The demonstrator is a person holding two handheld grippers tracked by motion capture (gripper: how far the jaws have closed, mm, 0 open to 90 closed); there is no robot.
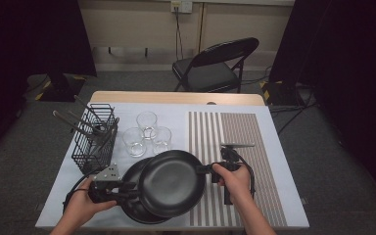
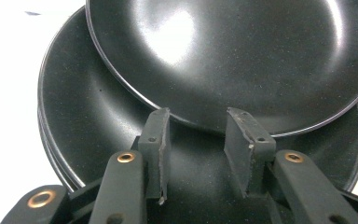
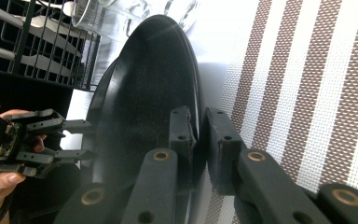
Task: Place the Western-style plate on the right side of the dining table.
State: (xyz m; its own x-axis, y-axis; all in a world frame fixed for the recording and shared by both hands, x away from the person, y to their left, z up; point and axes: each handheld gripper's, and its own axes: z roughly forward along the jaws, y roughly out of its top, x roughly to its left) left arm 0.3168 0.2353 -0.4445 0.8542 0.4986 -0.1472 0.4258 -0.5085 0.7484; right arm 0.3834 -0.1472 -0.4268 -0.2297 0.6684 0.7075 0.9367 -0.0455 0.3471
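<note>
A stack of black plates point(image 1: 133, 172) lies at the table's front edge. The top black plate point(image 1: 171, 182) is raised and tilted off the stack. My right gripper point(image 1: 200, 170) is shut on this plate's right rim, and in the right gripper view the pads point(image 3: 182, 128) pinch the edge of the plate point(image 3: 149, 84). My left gripper point(image 1: 129, 188) sits at the left side of the stack, open. In the left gripper view its jaws point(image 2: 198, 135) stand apart above the lower plate point(image 2: 88, 121), with the top plate's point(image 2: 233, 56) rim just beyond the tips and nothing gripped.
A black wire basket point(image 1: 95, 142) with utensils stands at the left. Three clear glasses point(image 1: 147, 133) are behind the plates. A brown-and-white striped placemat point(image 1: 247, 147) covers the table's right half. A folding chair point(image 1: 215, 63) stands beyond the far edge.
</note>
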